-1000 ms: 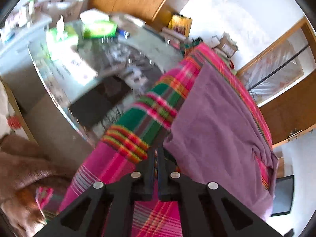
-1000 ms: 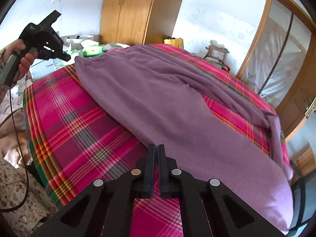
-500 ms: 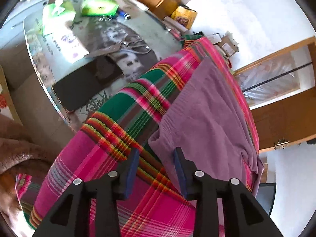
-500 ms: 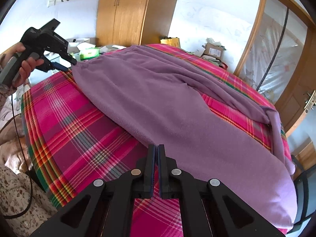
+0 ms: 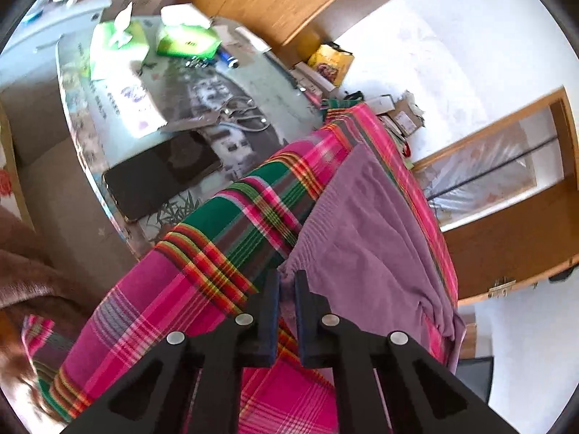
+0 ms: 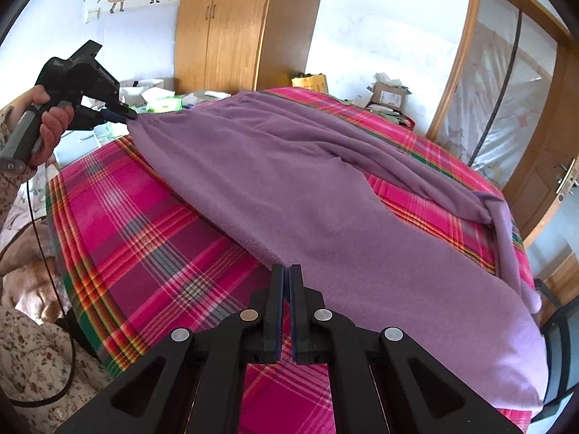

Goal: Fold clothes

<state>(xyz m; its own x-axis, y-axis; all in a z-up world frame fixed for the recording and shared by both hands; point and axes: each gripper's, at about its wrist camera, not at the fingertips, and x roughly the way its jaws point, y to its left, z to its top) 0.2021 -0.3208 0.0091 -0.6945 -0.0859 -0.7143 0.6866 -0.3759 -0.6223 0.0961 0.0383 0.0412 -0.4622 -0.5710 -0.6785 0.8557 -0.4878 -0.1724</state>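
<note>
Left claw (image 5: pixel 286 282), jaws just closing, pinches purple trousers (image 6: pixel 307 195) at blanket (image 6: pixel 144 238) corner; right claw (image 6: pixel 288 276) pressed together

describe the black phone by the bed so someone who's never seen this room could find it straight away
Start at the bed with the pink plaid sheet, then look to the glass-topped table beside its corner. The phone lies flat near the table's edge closest to the bed. It is the only dark, glossy slab there; the tissue packs further back are green and white.
</note>
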